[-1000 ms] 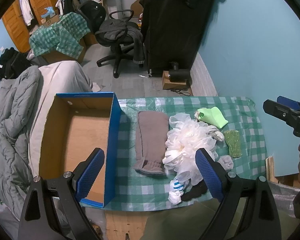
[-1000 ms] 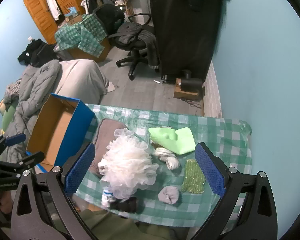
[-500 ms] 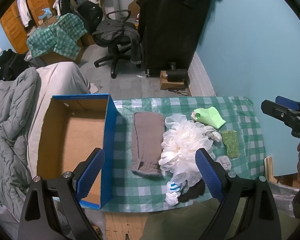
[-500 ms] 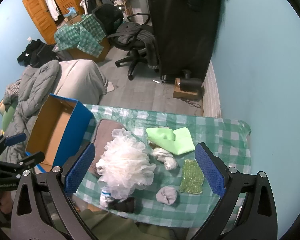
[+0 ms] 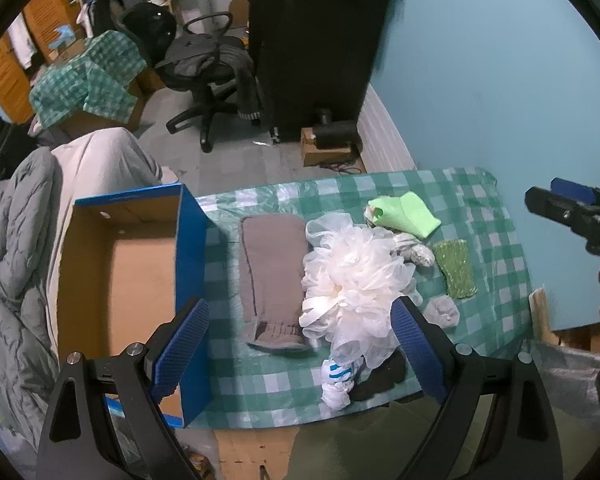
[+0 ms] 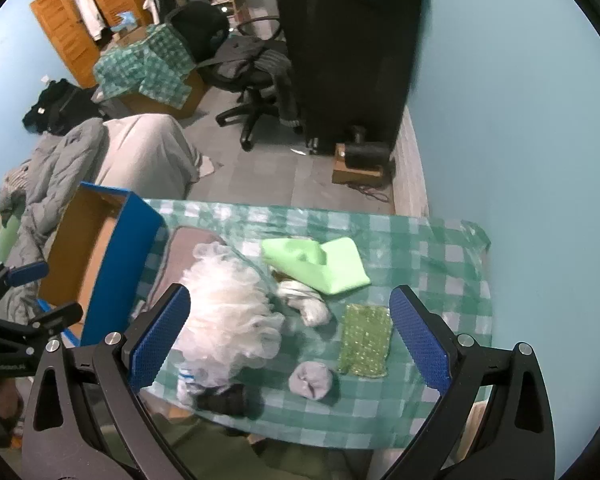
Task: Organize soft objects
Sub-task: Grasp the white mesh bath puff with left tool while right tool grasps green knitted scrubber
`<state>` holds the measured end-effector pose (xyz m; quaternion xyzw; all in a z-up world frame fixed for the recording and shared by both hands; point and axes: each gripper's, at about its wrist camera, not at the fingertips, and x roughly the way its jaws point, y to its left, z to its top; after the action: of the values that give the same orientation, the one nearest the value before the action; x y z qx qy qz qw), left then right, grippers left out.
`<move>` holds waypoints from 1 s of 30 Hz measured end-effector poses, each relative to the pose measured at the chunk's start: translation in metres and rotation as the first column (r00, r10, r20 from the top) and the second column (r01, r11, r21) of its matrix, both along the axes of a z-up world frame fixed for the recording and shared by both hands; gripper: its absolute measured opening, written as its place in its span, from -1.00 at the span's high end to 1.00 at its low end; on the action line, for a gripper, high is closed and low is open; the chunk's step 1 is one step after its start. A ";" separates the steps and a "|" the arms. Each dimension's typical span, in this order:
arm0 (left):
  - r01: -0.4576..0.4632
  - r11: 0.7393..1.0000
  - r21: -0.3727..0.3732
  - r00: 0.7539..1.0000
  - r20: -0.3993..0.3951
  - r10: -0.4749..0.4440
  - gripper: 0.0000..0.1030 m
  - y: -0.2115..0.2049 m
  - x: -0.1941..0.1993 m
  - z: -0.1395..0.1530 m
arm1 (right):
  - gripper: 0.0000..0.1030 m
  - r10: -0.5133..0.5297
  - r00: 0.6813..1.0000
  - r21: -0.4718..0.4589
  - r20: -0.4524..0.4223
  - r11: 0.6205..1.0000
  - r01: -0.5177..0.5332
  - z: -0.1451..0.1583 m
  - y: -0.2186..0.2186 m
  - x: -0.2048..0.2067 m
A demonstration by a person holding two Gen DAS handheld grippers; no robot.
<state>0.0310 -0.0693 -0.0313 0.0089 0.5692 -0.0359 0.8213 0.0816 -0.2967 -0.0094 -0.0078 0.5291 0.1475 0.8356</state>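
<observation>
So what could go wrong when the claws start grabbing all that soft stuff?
The white puffy sponge lies over the grey cloth and a striped sock, so grabbing it may drag those along. The black sock and that striped sock sit at the table's near edge and could get knocked off. The box has tall walls; a claw swinging in low might bump it.

On the bench (image 5: 260,384) the box (image 5: 188,248) stands at the left edge. Right of it lies a long sock (image 5: 272,272), then the mesh puff (image 5: 352,280). Behind the puff sits a folded cloth (image 5: 412,216); right of it a scrub pad (image 5: 456,268). Before the puff lie what seem rolled socks (image 5: 336,380).
</observation>
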 end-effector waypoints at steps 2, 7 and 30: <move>0.015 1.000 -0.002 1.000 -0.012 -0.015 -0.81 -0.004 0.003 -0.006 | -0.92 -0.010 1.000 0.002 -0.007 1.000 0.010 -0.005 -0.008 0.002; 0.032 0.999 -0.013 0.998 -0.059 -0.033 -0.81 -0.016 0.012 -0.027 | -0.92 -0.045 0.999 -0.009 -0.028 0.999 0.045 -0.020 -0.027 0.000; 0.039 0.997 -0.066 0.969 -0.242 -0.054 -0.81 -0.066 0.047 -0.132 | -0.92 -0.074 0.982 -0.057 -0.175 0.996 0.065 -0.134 -0.073 0.010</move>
<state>0.0783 -0.1357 -0.1630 -0.0073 0.6640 -0.0731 0.7441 0.0920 -0.3700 -0.1430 0.0025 0.6050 0.1046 0.7893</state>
